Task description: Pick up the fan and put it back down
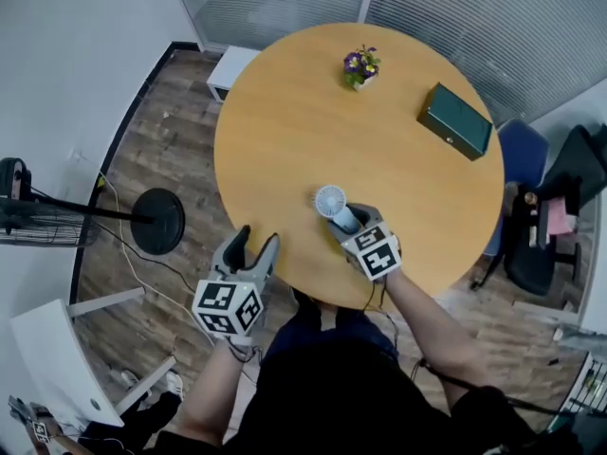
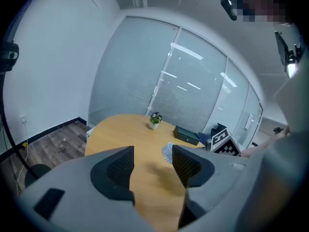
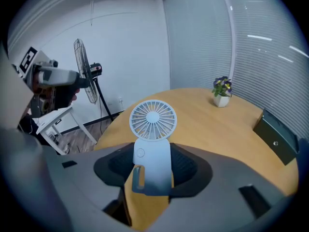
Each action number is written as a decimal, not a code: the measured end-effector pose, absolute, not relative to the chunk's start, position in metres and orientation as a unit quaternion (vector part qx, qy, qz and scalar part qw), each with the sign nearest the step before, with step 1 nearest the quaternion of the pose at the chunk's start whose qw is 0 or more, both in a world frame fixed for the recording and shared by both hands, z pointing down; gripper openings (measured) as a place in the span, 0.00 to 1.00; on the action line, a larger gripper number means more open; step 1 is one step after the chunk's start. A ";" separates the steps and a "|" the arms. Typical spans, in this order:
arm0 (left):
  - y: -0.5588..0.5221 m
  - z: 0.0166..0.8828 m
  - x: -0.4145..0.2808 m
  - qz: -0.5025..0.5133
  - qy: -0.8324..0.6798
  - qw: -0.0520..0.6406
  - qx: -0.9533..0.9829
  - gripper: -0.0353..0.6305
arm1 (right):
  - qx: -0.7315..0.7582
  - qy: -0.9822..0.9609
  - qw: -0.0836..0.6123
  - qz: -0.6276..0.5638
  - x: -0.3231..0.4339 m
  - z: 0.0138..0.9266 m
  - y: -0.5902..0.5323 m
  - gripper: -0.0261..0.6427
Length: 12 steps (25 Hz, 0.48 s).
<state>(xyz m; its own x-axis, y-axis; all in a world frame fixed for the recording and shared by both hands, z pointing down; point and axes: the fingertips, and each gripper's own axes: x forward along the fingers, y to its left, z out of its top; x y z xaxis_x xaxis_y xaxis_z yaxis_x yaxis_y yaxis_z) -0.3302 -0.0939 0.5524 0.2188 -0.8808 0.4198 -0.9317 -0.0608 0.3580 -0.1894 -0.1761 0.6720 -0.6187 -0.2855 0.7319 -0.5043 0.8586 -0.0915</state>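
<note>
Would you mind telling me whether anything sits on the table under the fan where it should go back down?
Nothing visible does: the right gripper holds the fan over bare table; the potted plant and dark box stand well away.

Two grey moulded grippers are seen at the near rim of the round wooden table: the left gripper just outside that rim and the right gripper just inside it. Each is lined with black cross-hatched pads and carries a white cube printed with black square markers. A black short-sleeved top and dark trousers are worn. What may be a thin black cable is seen below the rim, trailing from the right gripper.
</note>
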 end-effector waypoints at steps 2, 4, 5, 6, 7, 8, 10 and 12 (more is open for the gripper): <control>-0.099 0.549 -0.318 0.045 -0.617 0.283 0.733 0.42 | 0.242 -0.889 0.356 0.154 -0.177 0.657 -0.180 0.37; -0.104 0.545 -0.304 0.045 -0.608 0.280 0.742 0.42 | 0.259 -0.890 0.338 0.161 -0.164 0.643 -0.184 0.37; -0.106 0.544 -0.297 0.045 -0.603 0.278 0.746 0.42 | 0.266 -0.891 0.331 0.163 -0.157 0.637 -0.185 0.37; -0.108 0.542 -0.290 0.045 -0.599 0.276 0.750 0.42 | 0.272 -0.891 0.325 0.164 -0.151 0.631 -0.186 0.37; -0.110 0.541 -0.283 0.045 -0.595 0.275 0.754 0.42 | 0.279 -0.890 0.320 0.164 -0.144 0.626 -0.187 0.37; -0.112 0.539 -0.276 0.045 -0.591 0.274 0.758 0.42 | 0.286 -0.890 0.315 0.164 -0.137 0.621 -0.188 0.37; -0.116 0.536 -0.262 0.047 -0.582 0.270 0.766 0.42 | 0.299 -0.889 0.304 0.164 -0.122 0.612 -0.190 0.37; -0.120 0.532 -0.247 0.051 -0.572 0.267 0.774 0.42 | 0.312 -0.888 0.295 0.164 -0.107 0.603 -0.190 0.37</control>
<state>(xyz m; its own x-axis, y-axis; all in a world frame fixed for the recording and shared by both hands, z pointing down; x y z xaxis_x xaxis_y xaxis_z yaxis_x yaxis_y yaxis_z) -0.2466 -0.1197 0.5321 0.3396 -0.8584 0.3844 -0.9127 -0.2020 0.3552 -0.1069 -0.1898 0.6028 -0.6313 -0.4573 0.6264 -0.6511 0.7513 -0.1078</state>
